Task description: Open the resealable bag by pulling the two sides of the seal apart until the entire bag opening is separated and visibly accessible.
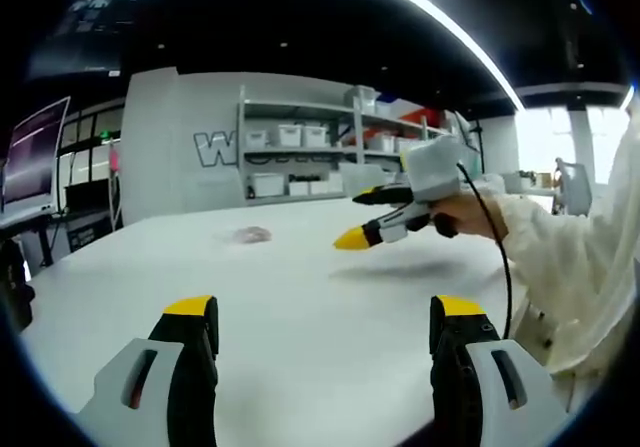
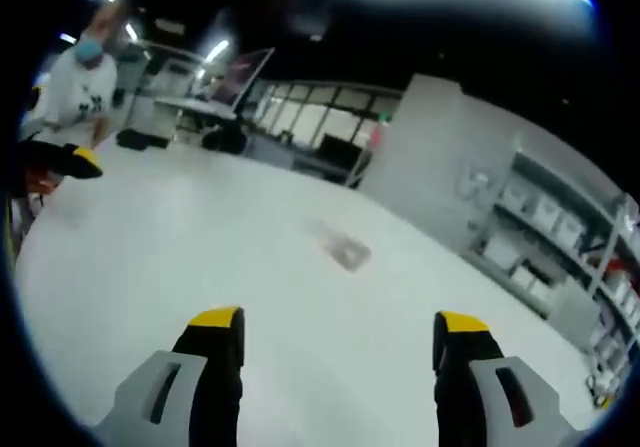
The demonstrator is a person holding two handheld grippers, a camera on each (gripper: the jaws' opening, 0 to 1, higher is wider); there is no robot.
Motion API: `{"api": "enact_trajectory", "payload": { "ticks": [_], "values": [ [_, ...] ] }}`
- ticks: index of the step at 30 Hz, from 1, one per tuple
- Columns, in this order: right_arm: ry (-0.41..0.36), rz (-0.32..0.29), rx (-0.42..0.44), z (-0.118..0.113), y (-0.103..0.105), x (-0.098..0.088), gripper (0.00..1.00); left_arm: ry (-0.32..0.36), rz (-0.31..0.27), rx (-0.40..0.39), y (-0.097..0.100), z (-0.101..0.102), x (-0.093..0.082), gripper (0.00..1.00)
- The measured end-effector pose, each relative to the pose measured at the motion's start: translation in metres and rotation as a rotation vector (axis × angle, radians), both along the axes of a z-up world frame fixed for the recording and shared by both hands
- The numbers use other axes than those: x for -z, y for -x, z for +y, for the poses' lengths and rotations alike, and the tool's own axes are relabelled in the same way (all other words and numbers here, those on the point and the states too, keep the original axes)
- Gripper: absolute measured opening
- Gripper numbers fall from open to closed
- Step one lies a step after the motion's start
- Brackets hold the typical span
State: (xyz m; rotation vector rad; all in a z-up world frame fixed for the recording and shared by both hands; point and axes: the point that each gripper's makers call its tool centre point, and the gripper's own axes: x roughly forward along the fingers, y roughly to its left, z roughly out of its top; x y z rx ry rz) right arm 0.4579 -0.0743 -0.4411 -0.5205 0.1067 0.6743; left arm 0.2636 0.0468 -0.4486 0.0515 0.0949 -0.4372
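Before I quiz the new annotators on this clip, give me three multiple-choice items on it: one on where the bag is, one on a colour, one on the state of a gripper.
1. Where is the bag?
A. Lying on the table, ahead of both grippers
B. Held in the left gripper
C. On the shelves

2. What colour are the gripper tips?
A. Red
B. Yellow
C. Blue

3. What state is the right gripper in?
A. Shut on the bag
B. Shut on nothing
C. Open, holding nothing

Key:
1 A: in both views the bag lies alone on the white table, apart from the jaws.
2 B: yellow caps top the jaws in both views.
3 C: in the right gripper view its jaws stand wide apart over bare table.
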Motion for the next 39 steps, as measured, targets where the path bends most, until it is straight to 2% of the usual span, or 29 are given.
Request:
{"api": "enact_trajectory", "payload": {
  "ticks": [17,28,39],
  "values": [
    [-0.012,0.010,-0.005,0.029,-0.017,0.001,0.75,0.011,-0.008,-0.017,0.002,0.007,-0.002,0.86],
    [-0.004,0.016,-0.013,0.050,-0.030,0.008,0.74,0.022,-0.007,-0.037,0.003,0.015,-0.001,0.86],
    [-0.041,-0.005,0.002,0.067,-0.043,0.004,0.71,0.034,-0.001,-0.049,0.002,0.021,0.002,0.86]
  ]
}}
